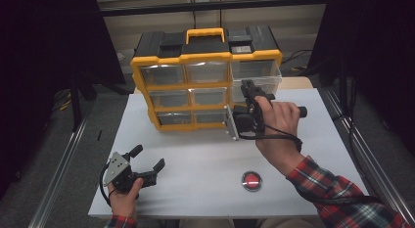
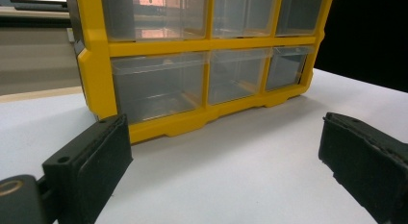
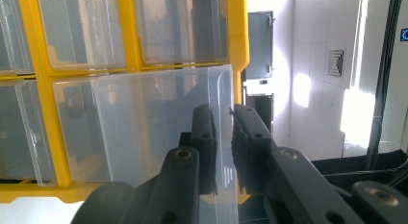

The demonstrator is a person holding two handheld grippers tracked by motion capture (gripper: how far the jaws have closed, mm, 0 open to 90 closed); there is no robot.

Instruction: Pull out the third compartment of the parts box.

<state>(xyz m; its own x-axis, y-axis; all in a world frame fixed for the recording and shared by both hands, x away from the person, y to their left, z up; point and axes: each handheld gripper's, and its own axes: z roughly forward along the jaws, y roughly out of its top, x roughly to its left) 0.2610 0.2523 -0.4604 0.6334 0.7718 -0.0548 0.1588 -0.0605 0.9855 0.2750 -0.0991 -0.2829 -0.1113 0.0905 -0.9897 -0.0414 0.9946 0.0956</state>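
A yellow and black organiser point(image 1: 157, 85) with clear drawers stands at the back of the white table point(image 1: 195, 154). One clear drawer point(image 1: 268, 81) in its right column is slid partly out. My right gripper point(image 1: 250, 89) is shut on that drawer's thin wall; in the right gripper view the clear drawer point(image 3: 159, 128) has its edge pinched at the right gripper point(image 3: 230, 119), beside the organiser's frame point(image 3: 43, 75). My left gripper point(image 1: 147, 157) rests open near the table's front left. In the left gripper view the left gripper point(image 2: 223, 132) holds nothing and faces the organiser's bottom row point(image 2: 96, 65).
A round red button point(image 1: 252, 180) lies on the table at the front, right of centre. Metal rails point(image 1: 63, 154) run along both sides of the table. Dark screens stand to the left and right.
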